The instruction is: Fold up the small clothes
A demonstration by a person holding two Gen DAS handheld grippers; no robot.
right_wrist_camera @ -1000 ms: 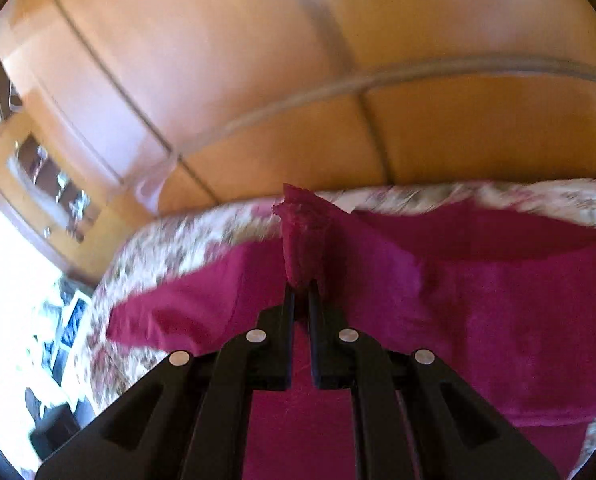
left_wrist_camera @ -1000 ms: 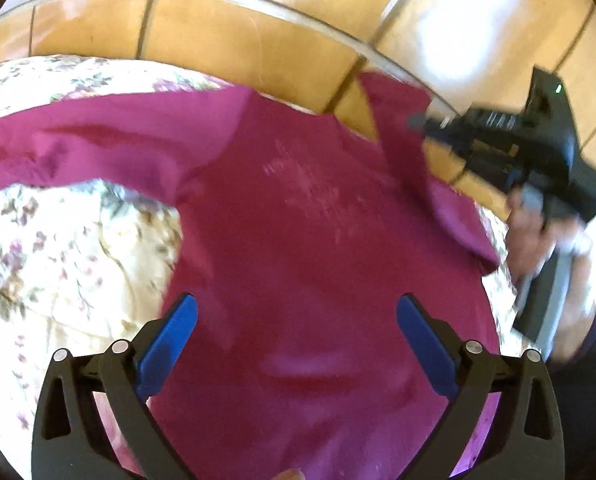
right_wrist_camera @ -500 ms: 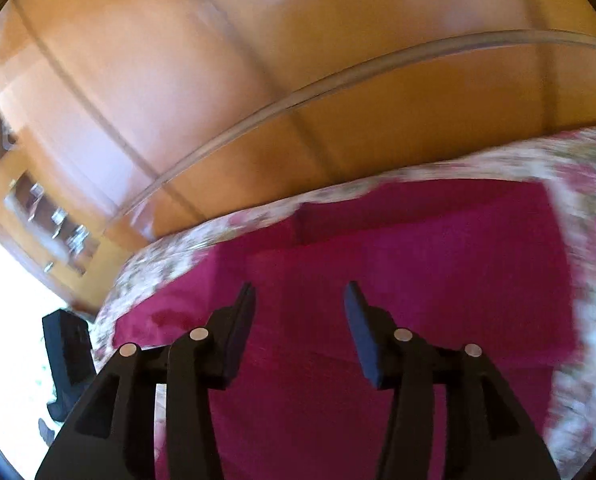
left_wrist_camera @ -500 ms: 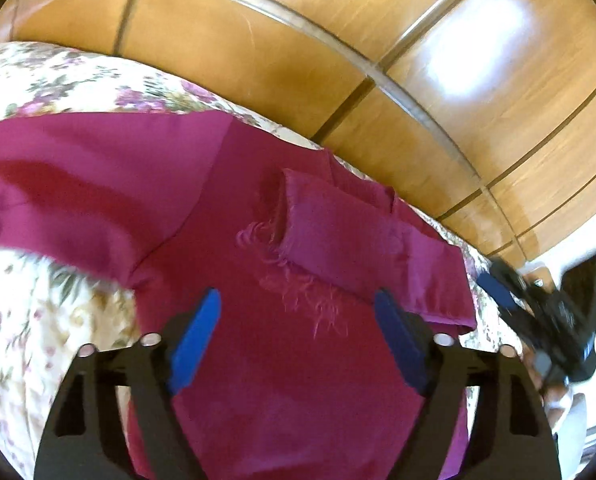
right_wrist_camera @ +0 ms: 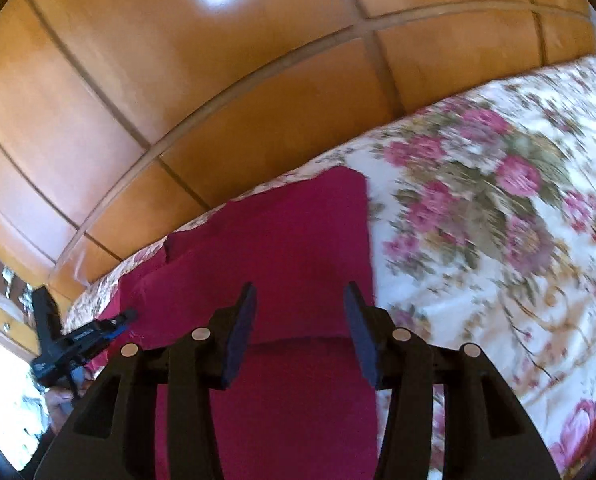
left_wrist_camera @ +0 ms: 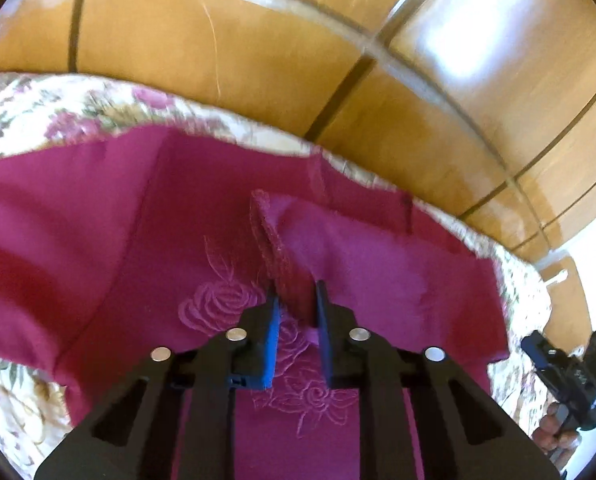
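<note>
The left tool [left_wrist_camera: 295, 300] is closed on the cuff [left_wrist_camera: 275, 252] of a sleeve [left_wrist_camera: 362, 264] that lies folded across the chest of the shirt [left_wrist_camera: 137, 248], the ribbed cuff edge standing up between its blue pads [left_wrist_camera: 271, 332]. The magenta shirt is spread on a floral bedspread [left_wrist_camera: 29, 108], with embroidered roses [left_wrist_camera: 217, 300] just at 9 o'clock of the pinched cuff. The other sleeve runs out toward 9 o'clock. The right tool [right_wrist_camera: 300, 320] hangs open over the shirt [right_wrist_camera: 289, 240], its fingers wide apart and gripping nothing; the bedspread [right_wrist_camera: 498, 220] fills the view at 3 o'clock. A wooden panelled wall [left_wrist_camera: 257, 40] rises beyond the bed at 12 o'clock
</note>
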